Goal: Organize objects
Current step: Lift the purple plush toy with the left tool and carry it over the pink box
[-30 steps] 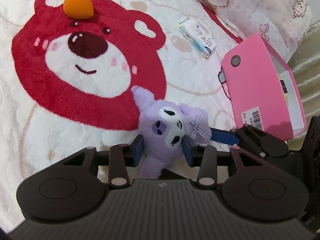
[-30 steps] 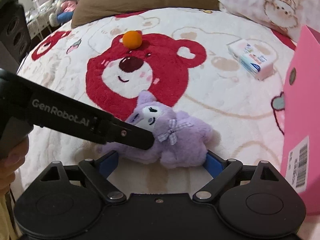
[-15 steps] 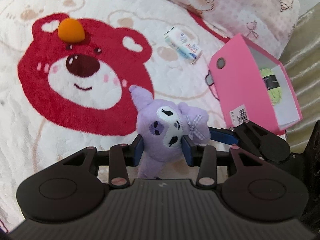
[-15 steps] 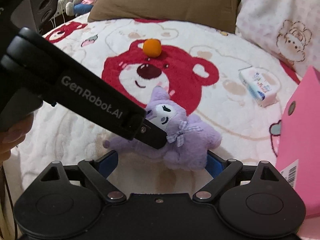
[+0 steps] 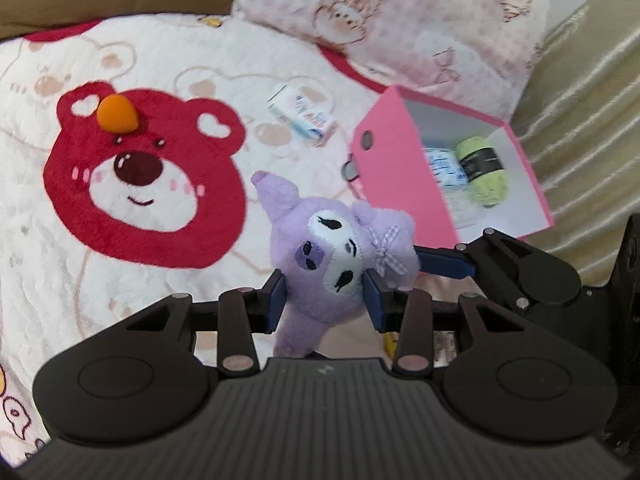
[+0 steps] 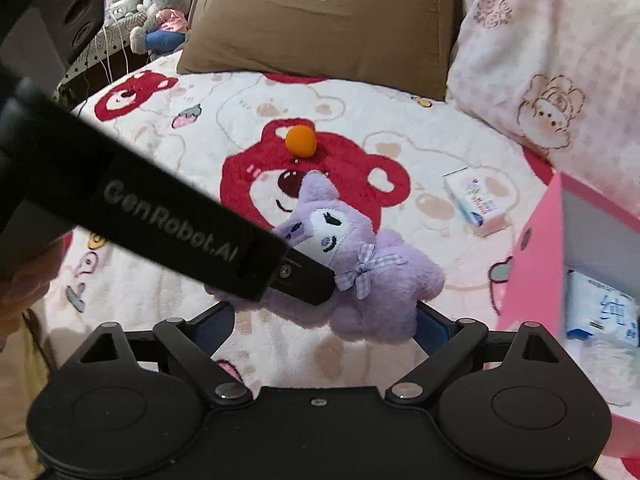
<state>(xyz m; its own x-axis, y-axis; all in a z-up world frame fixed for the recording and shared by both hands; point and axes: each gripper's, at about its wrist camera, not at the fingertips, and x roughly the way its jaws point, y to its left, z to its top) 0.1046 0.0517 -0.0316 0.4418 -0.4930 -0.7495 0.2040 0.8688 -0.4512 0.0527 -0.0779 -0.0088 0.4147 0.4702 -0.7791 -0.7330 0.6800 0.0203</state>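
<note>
Pink box (image 6: pixel 532 280) cut by frame edge; plush's (image 5: pixel 340 256) lower body behind fingers (image 5: pixel 276 300).

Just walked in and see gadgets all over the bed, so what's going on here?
A person is tidying the bed with a gripper in each hand. Both grippers hold one purple plush: the left gripper squeezes its head, the right gripper its body, and it hangs above the blanket. The open pink box beside it already holds green yarn and a tissue pack. Another tissue pack and an orange ball lie on the blanket.
</note>
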